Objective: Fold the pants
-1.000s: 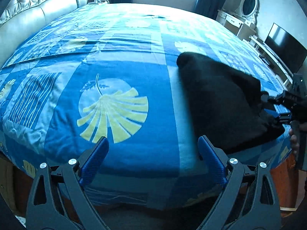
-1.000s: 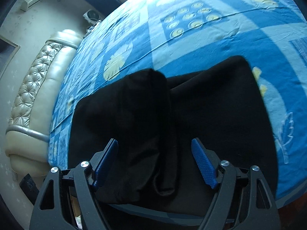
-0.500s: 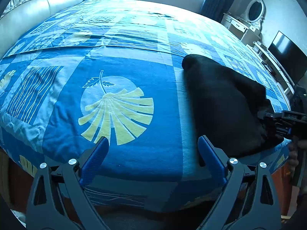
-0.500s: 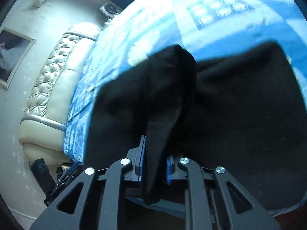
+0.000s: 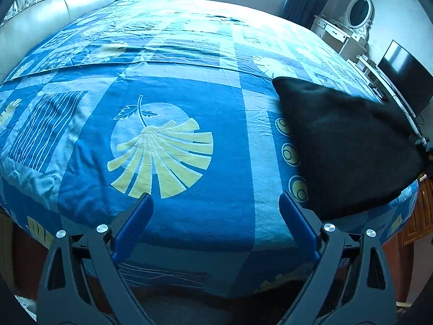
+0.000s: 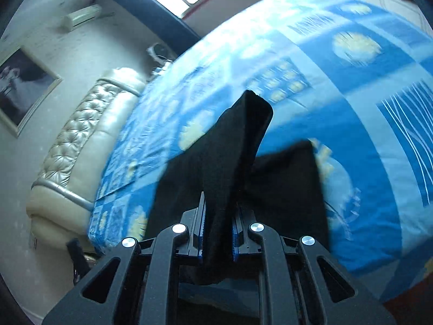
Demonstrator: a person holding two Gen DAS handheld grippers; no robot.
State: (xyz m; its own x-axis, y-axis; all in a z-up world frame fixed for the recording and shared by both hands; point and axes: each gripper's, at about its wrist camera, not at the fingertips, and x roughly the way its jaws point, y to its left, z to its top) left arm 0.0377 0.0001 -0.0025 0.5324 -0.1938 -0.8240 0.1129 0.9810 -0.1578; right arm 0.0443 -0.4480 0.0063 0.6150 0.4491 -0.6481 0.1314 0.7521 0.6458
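The black pants (image 5: 349,146) lie partly folded at the right near corner of the bed (image 5: 189,54) with the blue patterned cover. My left gripper (image 5: 216,214) is open and empty, above the near bed edge, to the left of the pants. My right gripper (image 6: 217,233) is shut on a bunched fold of the black pants (image 6: 232,149) and holds it lifted, so the cloth rises in a peak above the rest of the pants on the cover. In the left wrist view the right gripper shows only as a dark bit (image 5: 423,145) at the pants' right edge.
A tufted cream headboard (image 5: 54,8) runs along the bed's left side. A white dresser with an oval mirror (image 5: 357,19) and a TV (image 5: 403,73) stand at the right. The bed's near edge drops to the floor just in front of the left gripper.
My right gripper went from open to shut on a fold of the pants and lifted it. The pants' shape shifted. My left gripper stayed open and drifted slightly.
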